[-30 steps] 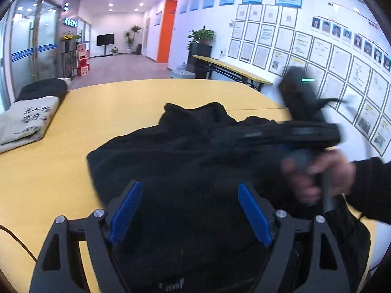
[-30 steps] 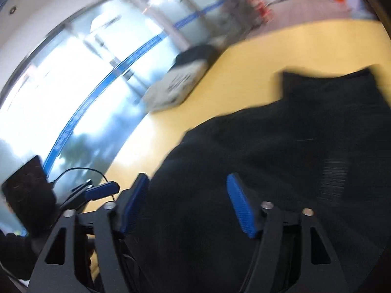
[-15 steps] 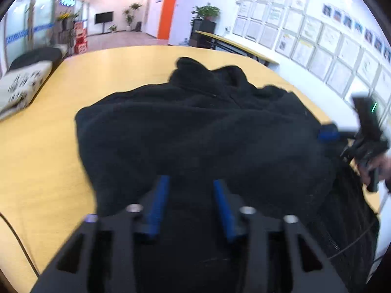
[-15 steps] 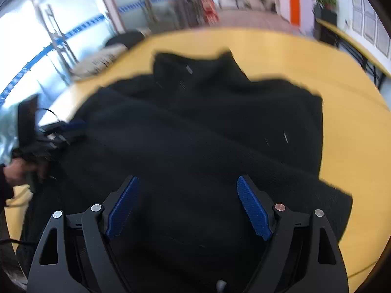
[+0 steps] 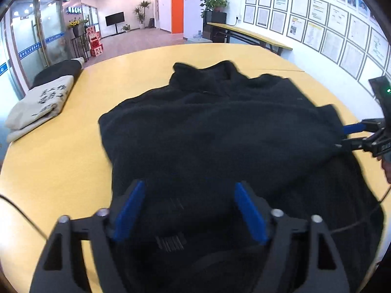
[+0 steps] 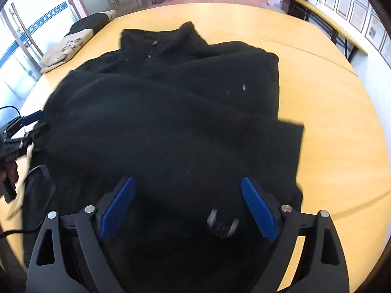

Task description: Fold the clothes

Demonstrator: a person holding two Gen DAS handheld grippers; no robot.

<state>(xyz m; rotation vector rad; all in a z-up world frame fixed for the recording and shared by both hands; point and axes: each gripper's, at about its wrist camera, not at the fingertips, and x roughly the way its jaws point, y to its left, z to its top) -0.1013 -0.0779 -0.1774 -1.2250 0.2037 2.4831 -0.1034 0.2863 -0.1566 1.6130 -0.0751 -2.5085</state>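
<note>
A black fleece jacket (image 5: 220,131) lies spread on the round yellow table (image 5: 56,171), collar at the far side and zip (image 6: 149,53) showing. My left gripper (image 5: 189,210) hovers over the jacket's near hem. Its jaws are opening, with fabric below them and nothing pressed between the blue pads (image 5: 129,207). My right gripper (image 6: 188,207) is over the near right part of the jacket (image 6: 171,122). Its jaws are also opening and grip nothing. Each gripper shows at the edge of the other's view: the right gripper (image 5: 347,136) and the left gripper (image 6: 36,129).
A folded beige garment (image 5: 39,102) with dark print and a folded black one (image 5: 58,69) lie at the table's far left edge. A cord toggle (image 6: 222,222) sits at the jacket's hem. Cables trail near the front edge. Bare tabletop lies right of the jacket (image 6: 342,134).
The left gripper's jaws narrowed half a second ago and now stand wide again. The right gripper swung from above the jacket's middle to its right edge and opened wider.
</note>
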